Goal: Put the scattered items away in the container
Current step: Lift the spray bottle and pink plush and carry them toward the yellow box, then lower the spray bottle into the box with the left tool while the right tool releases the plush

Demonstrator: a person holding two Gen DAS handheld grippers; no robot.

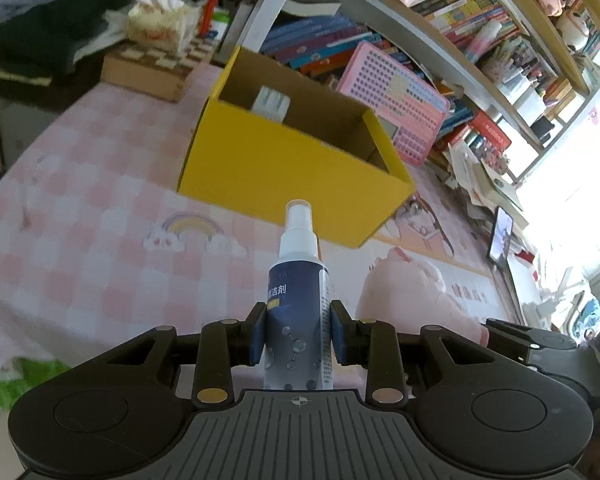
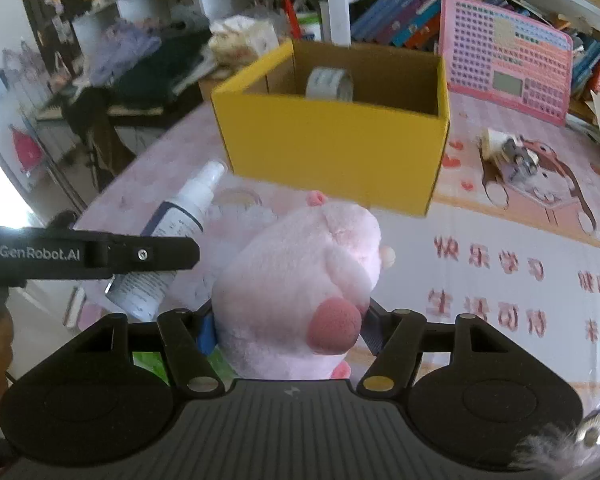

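The spray bottle [image 1: 298, 300] stands between the blue pads of the left gripper [image 1: 299, 330], clamped at its dark-labelled body, with its white nozzle rising toward 12 o'clock past the fingertips. The pads press its sides at 9 and 3 o'clock, so the left fingers are closed on it. In the right wrist view the same bottle shows at 10 o'clock, tilted, behind the black side of the left gripper.

The pink plush toy [image 2: 300, 280] fills the gap between the right gripper's [image 2: 288, 332] fingers, which are closed against its soft body; one blue pad [image 2: 206, 334] shows at the toy's 9 o'clock side, the other is mostly hidden behind the fur. A dark pink round patch faces the camera.

The yellow cardboard box [image 2: 332, 148] sits on the pink checked table cover [image 1: 80, 220], at 12 o'clock from both grippers and apart from them. Inside it a roll of tape [image 2: 330, 84] stands on edge near the back wall. A small charger-like item [image 2: 508, 156] lies on the cover at the box's 3 o'clock. A pink calculator board [image 2: 504, 68] leans against the books behind.
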